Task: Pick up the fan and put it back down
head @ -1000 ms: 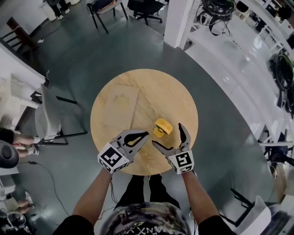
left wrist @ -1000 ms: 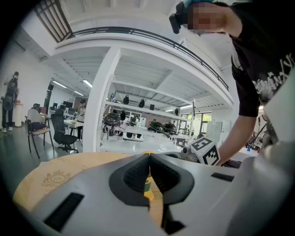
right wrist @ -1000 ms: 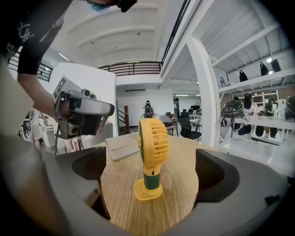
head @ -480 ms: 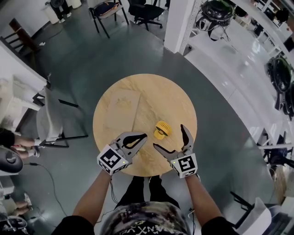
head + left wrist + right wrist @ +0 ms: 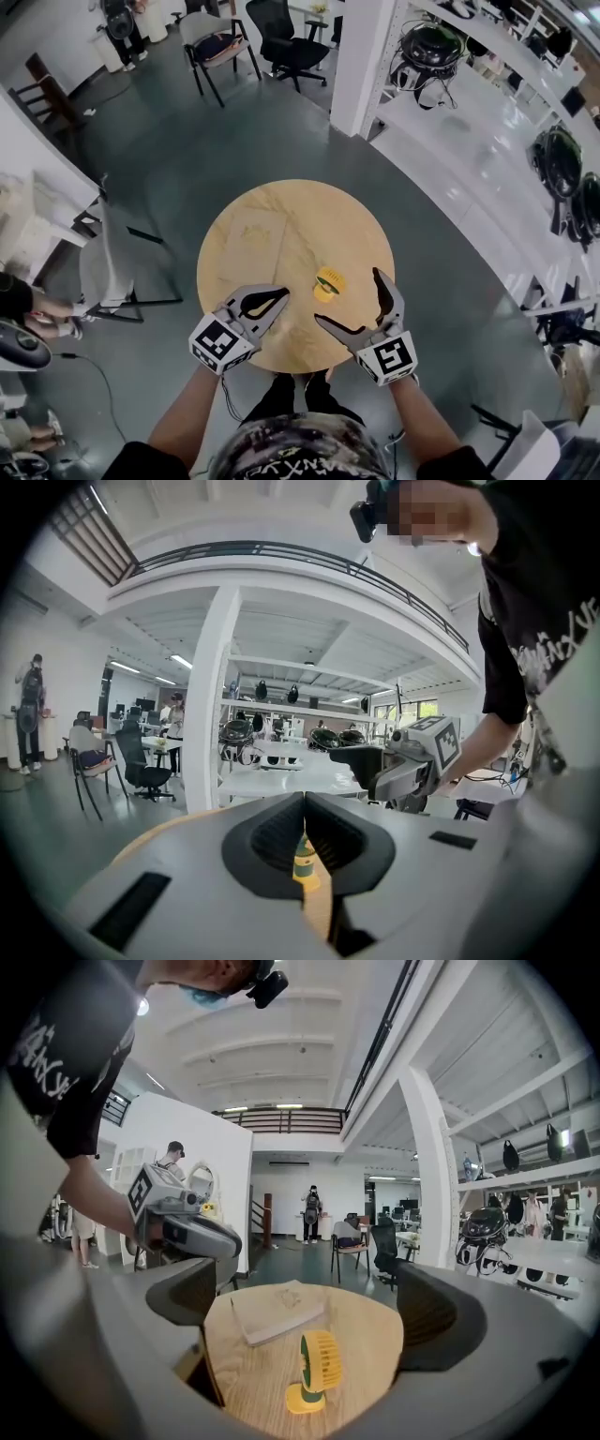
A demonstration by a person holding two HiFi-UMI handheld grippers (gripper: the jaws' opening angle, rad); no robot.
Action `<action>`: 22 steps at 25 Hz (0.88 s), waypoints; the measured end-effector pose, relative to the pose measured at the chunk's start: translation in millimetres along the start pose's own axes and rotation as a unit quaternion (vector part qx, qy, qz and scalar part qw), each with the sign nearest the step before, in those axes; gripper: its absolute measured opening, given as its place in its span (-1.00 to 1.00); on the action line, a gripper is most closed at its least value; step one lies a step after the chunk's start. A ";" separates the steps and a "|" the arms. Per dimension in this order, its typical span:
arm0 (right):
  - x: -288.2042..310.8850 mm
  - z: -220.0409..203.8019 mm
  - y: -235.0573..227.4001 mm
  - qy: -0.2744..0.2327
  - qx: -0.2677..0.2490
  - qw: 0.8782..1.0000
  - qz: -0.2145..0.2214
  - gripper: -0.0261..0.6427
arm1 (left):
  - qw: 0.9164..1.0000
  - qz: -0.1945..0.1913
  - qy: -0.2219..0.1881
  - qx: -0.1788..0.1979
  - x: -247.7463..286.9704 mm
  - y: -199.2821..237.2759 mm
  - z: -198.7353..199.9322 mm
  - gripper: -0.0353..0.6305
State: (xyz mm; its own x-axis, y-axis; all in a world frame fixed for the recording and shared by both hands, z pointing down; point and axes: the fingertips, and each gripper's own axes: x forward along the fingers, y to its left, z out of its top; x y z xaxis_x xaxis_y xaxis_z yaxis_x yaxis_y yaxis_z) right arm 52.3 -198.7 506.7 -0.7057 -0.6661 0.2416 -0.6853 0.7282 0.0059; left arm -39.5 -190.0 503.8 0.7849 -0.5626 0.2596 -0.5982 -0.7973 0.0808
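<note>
Round wood table (image 5: 361,225) w/ flat board (image 5: 251,239) on its left half; chair (image 5: 101,255) nearby at left; white pillar (image 5: 361,56) beyond.

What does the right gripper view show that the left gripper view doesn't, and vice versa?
Only the right gripper view: the whole yellow fan upright on the round table, a flat pale board behind it, the right claw's open jaws head-on. Only the left gripper view: the left claw's shut jaws head-on, the right claw's marker cube. Both: the fan, just a sliver in the left view, and the table.
</note>
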 end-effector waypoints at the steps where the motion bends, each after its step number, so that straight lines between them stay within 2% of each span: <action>1: -2.3 7.5 2.9 -0.003 0.000 1.000 0.001 0.83 | 1.000 0.003 0.000 0.001 -3.5 -0.3 5.2 -0.83; 14: -36.8 92.4 31.7 -0.041 -0.001 0.999 0.005 0.83 | 1.000 0.003 -0.022 0.015 -43.7 -27.9 73.7 -0.83; 17: -43.2 100.9 34.4 -0.054 -0.004 0.999 0.002 0.83 | 0.999 0.000 -0.029 0.021 -49.4 -34.1 83.4 -0.83; 22: -44.0 100.3 42.5 -0.045 -0.001 0.999 0.015 0.83 | 0.999 0.003 -0.036 0.023 -50.1 -33.4 89.4 -0.83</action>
State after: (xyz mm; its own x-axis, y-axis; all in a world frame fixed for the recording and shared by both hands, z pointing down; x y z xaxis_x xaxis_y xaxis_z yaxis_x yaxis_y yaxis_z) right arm 36.2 -154.7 399.0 -0.7393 -0.6556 0.1538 -0.6634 0.7483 0.0010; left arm -44.4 -154.7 402.0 0.7918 -0.5804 0.1905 -0.5963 -0.8020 0.0346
